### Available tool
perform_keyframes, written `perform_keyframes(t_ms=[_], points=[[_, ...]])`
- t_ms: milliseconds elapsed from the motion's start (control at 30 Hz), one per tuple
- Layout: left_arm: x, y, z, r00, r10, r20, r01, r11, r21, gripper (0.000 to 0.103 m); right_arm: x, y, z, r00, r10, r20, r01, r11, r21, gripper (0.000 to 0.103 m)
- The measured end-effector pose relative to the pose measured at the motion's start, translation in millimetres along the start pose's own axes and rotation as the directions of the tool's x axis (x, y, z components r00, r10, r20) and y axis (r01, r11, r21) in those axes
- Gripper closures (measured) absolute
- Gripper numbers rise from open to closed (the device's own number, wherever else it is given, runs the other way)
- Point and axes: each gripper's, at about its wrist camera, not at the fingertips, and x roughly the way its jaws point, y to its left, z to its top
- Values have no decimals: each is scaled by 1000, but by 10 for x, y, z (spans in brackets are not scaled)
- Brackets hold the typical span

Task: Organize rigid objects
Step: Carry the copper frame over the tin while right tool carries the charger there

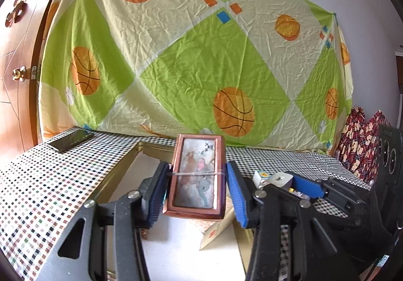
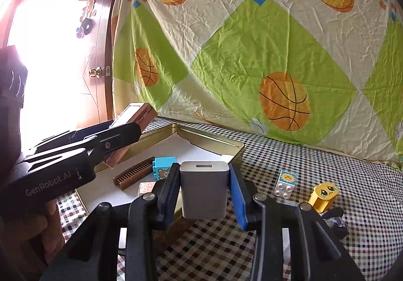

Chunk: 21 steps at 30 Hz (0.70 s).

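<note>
Brown wooden box (image 1: 197, 177) sits clamped in the left gripper (image 1: 197, 195) above the gold tin tray (image 2: 201, 133); right gripper (image 2: 205, 195) pinches a grey charger (image 2: 204, 189) beside it.

Table under black-and-white checked cloth (image 2: 314, 167), shallow gold metal tray (image 2: 234, 149), black smartphone (image 1: 70, 140), white sun-printed toy brick (image 2: 286, 184), yellow face-printed plastic block (image 2: 323, 195) beside brick.

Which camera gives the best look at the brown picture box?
The left wrist view: the brown picture box faces the camera, held in the left tool. The right wrist view shows only its far end, edge-on, behind that tool's arm.
</note>
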Motion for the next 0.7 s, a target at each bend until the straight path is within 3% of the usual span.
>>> perform_keyframes(t_ms=[700], points=[[258,463,117,986,120,-111,-118,993,31,57,365,135,260,996,61,-61,-62,998,-26,62]])
